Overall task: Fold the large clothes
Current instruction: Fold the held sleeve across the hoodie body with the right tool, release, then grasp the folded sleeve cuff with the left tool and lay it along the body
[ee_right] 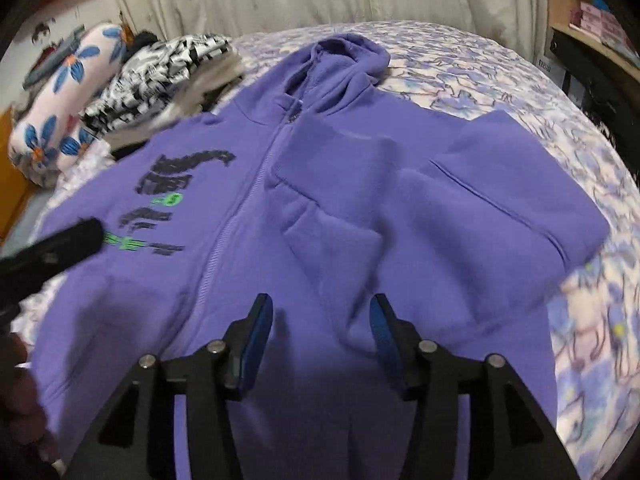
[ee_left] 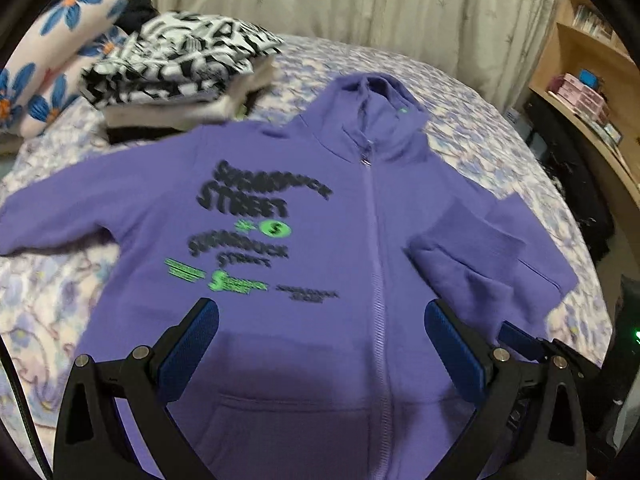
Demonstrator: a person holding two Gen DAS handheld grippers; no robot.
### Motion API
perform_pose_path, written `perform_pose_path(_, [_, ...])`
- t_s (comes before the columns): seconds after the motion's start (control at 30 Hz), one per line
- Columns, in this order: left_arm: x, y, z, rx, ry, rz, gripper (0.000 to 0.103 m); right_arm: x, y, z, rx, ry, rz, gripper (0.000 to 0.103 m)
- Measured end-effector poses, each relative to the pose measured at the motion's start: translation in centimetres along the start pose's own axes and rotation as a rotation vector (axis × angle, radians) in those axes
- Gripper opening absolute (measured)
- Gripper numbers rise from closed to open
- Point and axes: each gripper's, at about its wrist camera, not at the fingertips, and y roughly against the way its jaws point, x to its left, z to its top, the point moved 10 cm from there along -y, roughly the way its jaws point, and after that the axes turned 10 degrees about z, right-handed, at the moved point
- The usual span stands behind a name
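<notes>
A purple zip hoodie (ee_left: 320,208) with black and green print lies front up on the bed, hood at the far end. Its right sleeve (ee_left: 472,248) is folded in across the chest; its left sleeve (ee_left: 52,216) lies spread out to the left. My left gripper (ee_left: 320,320) is open and empty above the lower front of the hoodie. In the right wrist view the hoodie (ee_right: 360,208) fills the middle, and my right gripper (ee_right: 322,320) is open and empty above its lower right part. The left gripper (ee_right: 60,244) shows there at the left edge.
A stack of folded clothes with a black-and-white patterned one on top (ee_left: 176,68) sits at the far left of the bed. A floral pillow (ee_left: 52,52) lies beyond it. The floral bedsheet (ee_left: 480,140) surrounds the hoodie. Wooden shelves (ee_left: 592,60) stand at the right, curtains behind.
</notes>
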Motion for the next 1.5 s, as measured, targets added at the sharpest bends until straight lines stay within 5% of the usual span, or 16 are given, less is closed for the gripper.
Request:
perform_pose_path(0.27, [-4.9, -0.7, 0.3, 0.092, 0.005, -0.188, 0.102, -1.6, 2.3, -2.4, -0.037, -0.093, -0.011, 0.052])
perform_pose_path(0.47, [-9.9, 0.4, 1.1, 0.083, -0.07, -0.186, 0.102, -4.5, 2.9, -4.0, -0.057, -0.215, 0.011, 0.052])
perform_pose_path(0.73, [-15.9, -0.6, 0.4, 0.092, -0.222, -0.013, 0.102, -6.0, 2.4, -4.5, -0.076, -0.313, 0.081, 0.052])
perform_pose_path(0.93, [-16.5, -3.6, 0.7, 0.106, -0.229, 0.161, 0.102, -6.0, 2.2, -4.8, -0.092, -0.308, 0.086, 0.052])
perform_pose_path(1.0, [-16.5, -4.4, 0.6, 0.124, -0.218, 0.163, 0.092, -5.9, 2.1, -4.9, -0.09, -0.299, 0.08, 0.052])
perform_pose_path(1.07, [-16.6, -5.2, 0.4, 0.163, -0.23, 0.131, 0.037, -5.9, 2.0, -5.0, -0.089, -0.294, 0.076, 0.052])
perform_pose_path(1.1, [-16.9, -5.4, 0.2, 0.197, -0.23, 0.089, 0.024, -5.9, 1.9, -5.0, -0.089, -0.292, 0.075, 0.052])
perform_pose_path(1.23, [-17.1, -4.2, 2.1, 0.143, -0.271, 0.042, 0.018, -6.0, 1.7, -5.0, -0.089, -0.285, 0.069, 0.052])
perform_pose_path(1.5, [-13.9, 3.0, 12.8, -0.233, -0.352, 0.052, 0.017, -5.8, 1.5, -4.9, -0.085, -0.268, 0.045, 0.052])
